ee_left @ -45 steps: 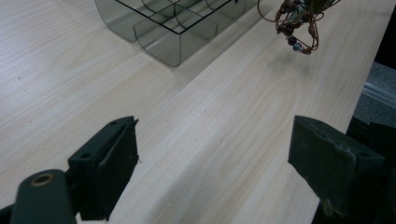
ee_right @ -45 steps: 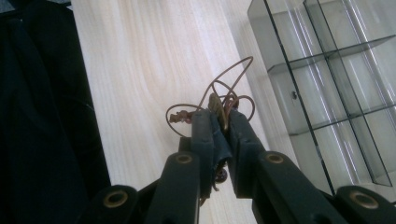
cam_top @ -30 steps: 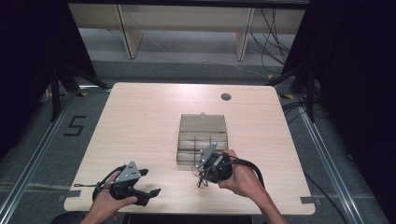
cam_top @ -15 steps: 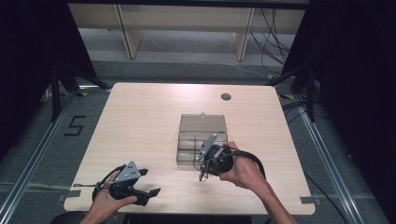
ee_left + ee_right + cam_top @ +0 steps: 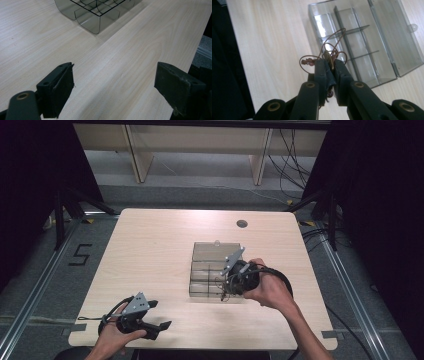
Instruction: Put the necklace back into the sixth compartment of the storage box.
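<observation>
A tangle of thin brown wire (image 5: pixel 329 56) is pinched between the closed jaws of the right gripper (image 5: pixel 329 66); several springy loops are seen curling up and out above the jaw tips, and a small reddish, bead-like end is seen sticking out to the left of them in the right gripper view; a further reddish bit is glimpsed lower down in the slot between the jaws. The strand is fine and glossy, bent into uneven coils rather than a neat ring. In the high view the wire (image 5: pixel 223 290) is seen dangling just under the right gripper (image 5: pixel 231 289), above the near edge of the clear plastic compartment box (image 5: pixel 216 251); whether it touches the box cannot be told. Beyond the jaw tips the box (image 5: pixel 384 50) is seen lying open on the wooden table (image 5: pixel 274 45), its lid folded back flat and its dividers visible. The left gripper (image 5: pixel 113 82) is held with its jaws wide apart and nothing between them, low over bare table, with a corner of the box (image 5: pixel 92 15) well ahead of it.
</observation>
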`<state>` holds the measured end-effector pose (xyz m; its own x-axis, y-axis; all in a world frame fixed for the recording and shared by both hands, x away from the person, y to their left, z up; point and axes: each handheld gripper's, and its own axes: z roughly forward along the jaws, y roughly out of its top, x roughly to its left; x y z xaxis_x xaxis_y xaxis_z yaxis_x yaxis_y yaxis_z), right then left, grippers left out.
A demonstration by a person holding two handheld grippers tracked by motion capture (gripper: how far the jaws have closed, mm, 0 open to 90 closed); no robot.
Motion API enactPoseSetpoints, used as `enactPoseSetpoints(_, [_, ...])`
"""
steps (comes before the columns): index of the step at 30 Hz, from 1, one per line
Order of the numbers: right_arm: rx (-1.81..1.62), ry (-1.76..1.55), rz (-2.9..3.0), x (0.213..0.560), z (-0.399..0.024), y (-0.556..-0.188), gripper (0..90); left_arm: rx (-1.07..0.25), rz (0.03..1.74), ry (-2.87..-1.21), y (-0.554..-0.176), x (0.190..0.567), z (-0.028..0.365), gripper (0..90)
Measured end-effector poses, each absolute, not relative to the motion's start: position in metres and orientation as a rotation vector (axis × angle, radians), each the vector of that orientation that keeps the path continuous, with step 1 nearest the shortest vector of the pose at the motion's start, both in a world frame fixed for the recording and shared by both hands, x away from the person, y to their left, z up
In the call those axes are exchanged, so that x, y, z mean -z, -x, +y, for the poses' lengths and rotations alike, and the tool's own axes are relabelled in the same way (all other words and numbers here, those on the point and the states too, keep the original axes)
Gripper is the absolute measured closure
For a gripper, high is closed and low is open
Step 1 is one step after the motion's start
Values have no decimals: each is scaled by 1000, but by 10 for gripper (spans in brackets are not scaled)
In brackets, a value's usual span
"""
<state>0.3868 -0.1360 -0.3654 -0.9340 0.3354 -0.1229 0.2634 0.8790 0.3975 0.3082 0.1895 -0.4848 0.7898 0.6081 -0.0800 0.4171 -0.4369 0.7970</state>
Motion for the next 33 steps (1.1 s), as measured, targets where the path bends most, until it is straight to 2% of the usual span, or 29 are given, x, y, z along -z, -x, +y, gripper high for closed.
enactPoseSetpoints(14, [-474, -592, 2878, 383, -145, -428, 831, -251, 787, -2056, -307, 486, 188, 153])
enactPoseSetpoints(23, [-451, -631, 2900, 397, -147, -438, 831, -272, 755, -2095, -309, 485, 190, 153])
enactPoseSetpoints(33, [-415, -644, 2926, 408, -144, -445, 831, -268, 773, -2066, -307, 486, 187, 153])
